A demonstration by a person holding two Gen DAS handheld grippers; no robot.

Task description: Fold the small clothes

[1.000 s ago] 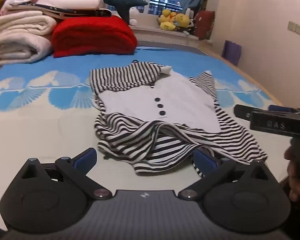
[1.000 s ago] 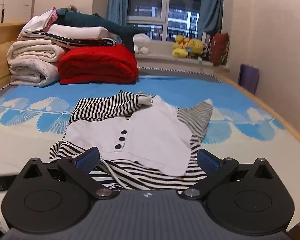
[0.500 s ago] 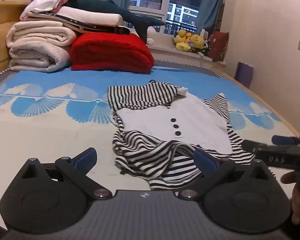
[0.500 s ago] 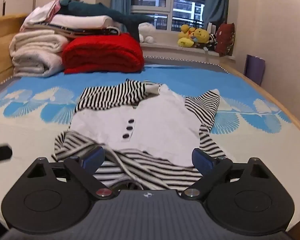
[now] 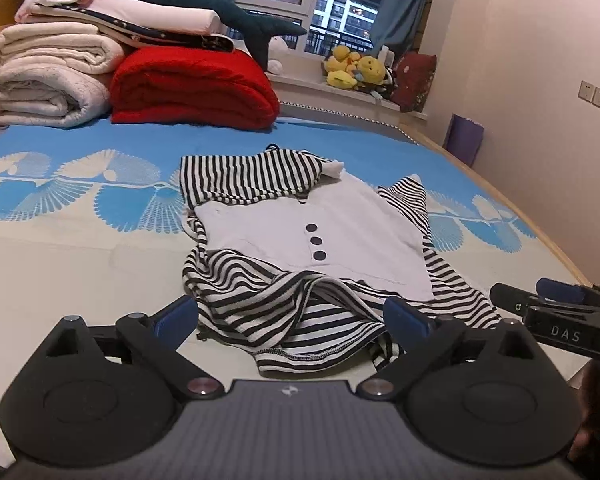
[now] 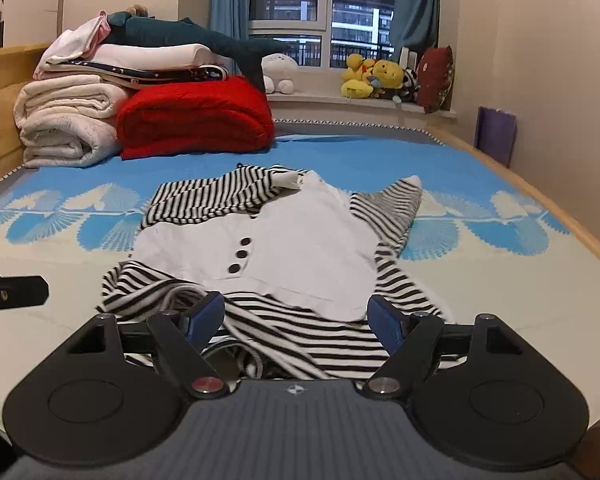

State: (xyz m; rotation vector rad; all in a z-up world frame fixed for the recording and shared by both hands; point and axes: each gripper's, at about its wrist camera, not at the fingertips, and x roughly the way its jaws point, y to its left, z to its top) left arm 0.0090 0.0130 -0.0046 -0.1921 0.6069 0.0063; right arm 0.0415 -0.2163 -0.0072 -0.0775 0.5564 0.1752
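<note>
A small striped garment point(image 6: 268, 248) with a white buttoned front is spread on the bed point(image 6: 60, 280), its long axis running away from both cameras, collar far and rumpled striped hem near. The right hand-held gripper point(image 6: 298, 316) is held low over that hem; its jaws have just been closing, yet a wide gap remains and hem cloth is seen between the blue pads without being pinched. The left hand-held gripper point(image 5: 290, 318) is held wide open, empty, just short of the hem's left corner. The right one is judged nearer, so the hem would likely be lifted toward the collar.
</note>
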